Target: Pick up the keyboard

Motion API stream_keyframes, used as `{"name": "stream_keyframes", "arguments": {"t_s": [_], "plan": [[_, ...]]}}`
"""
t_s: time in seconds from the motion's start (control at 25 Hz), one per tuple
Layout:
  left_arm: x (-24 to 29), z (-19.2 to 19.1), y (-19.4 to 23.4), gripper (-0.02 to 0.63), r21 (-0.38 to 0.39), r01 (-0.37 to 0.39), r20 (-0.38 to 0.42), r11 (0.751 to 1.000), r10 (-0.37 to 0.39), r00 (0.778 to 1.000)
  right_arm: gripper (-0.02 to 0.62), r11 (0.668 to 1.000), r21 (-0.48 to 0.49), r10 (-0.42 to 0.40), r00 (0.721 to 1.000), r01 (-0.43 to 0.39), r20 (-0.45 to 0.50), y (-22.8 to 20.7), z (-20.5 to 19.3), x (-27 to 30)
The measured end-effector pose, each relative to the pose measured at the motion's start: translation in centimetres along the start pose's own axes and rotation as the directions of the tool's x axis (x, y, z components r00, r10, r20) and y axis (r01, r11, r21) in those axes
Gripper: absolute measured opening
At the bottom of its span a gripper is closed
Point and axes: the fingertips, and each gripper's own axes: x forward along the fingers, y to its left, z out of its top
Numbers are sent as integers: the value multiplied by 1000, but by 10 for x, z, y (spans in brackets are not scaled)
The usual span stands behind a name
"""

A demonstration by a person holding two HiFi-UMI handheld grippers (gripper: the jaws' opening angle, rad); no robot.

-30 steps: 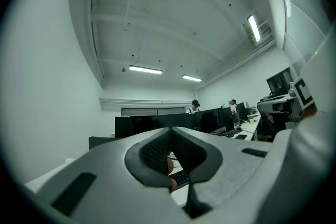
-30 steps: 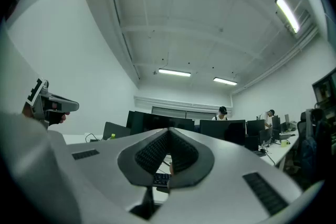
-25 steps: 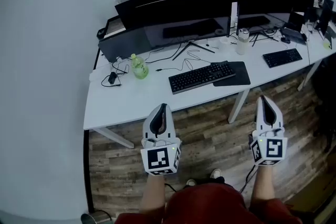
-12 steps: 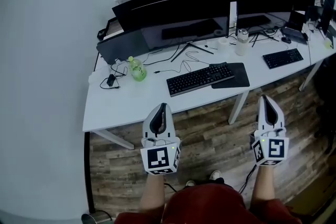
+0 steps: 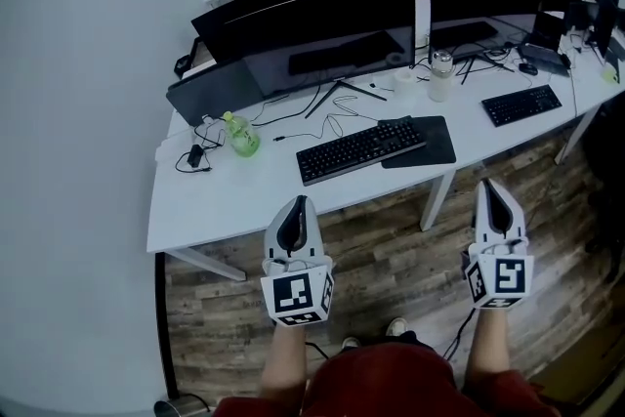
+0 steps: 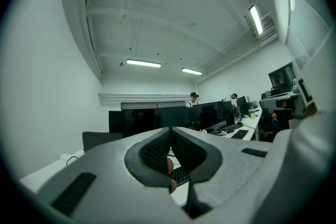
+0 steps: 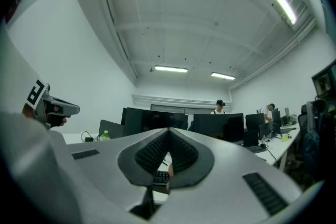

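Note:
A black keyboard [image 5: 361, 149] lies on the white desk [image 5: 225, 200], partly on a dark mouse pad [image 5: 428, 143]. My left gripper [image 5: 298, 206] hangs shut and empty over the wooden floor, just short of the desk's front edge and left of the keyboard. My right gripper [image 5: 491, 187] is also shut and empty, over the floor to the keyboard's right. In the left gripper view a piece of the keyboard [image 6: 181, 174] shows below the closed left gripper [image 6: 170, 131]. The right gripper view shows the keyboard [image 7: 159, 178] under the closed right gripper [image 7: 168, 132].
Wide dark monitors [image 5: 322, 39] stand behind the keyboard. A green bottle [image 5: 241, 137] and cables lie at the left, a steel bottle [image 5: 440, 76] behind the mouse pad, a second keyboard [image 5: 522, 104] at the right. People sit at desks further back.
In the head view the desk and keyboard have slid left and a little lower, nearer to the grippers. Both grippers stay shut and side by side.

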Motion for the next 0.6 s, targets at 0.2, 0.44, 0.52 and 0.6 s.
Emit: {"name": "stream_keyframes", "arguments": {"t_s": [0.2, 0.44, 0.52, 0.6], "plan": [[17, -4, -23, 17, 14, 7, -20, 1000, -7, 1000, -2, 1000, 7, 9, 1000, -9, -15, -24, -10, 8], [27, -10, -37, 17, 28, -8, -36, 1000, 9, 999, -2, 999, 24, 27, 999, -26, -35, -39, -26, 16], [28, -11, -40, 17, 30, -11, -41, 999, 12, 999, -2, 999, 28, 30, 999, -29, -43, -43, -30, 17], [31, -11, -43, 17, 32, -12, -42, 999, 13, 999, -2, 999, 33, 33, 998, -31, -49, -45, -33, 19]]}}
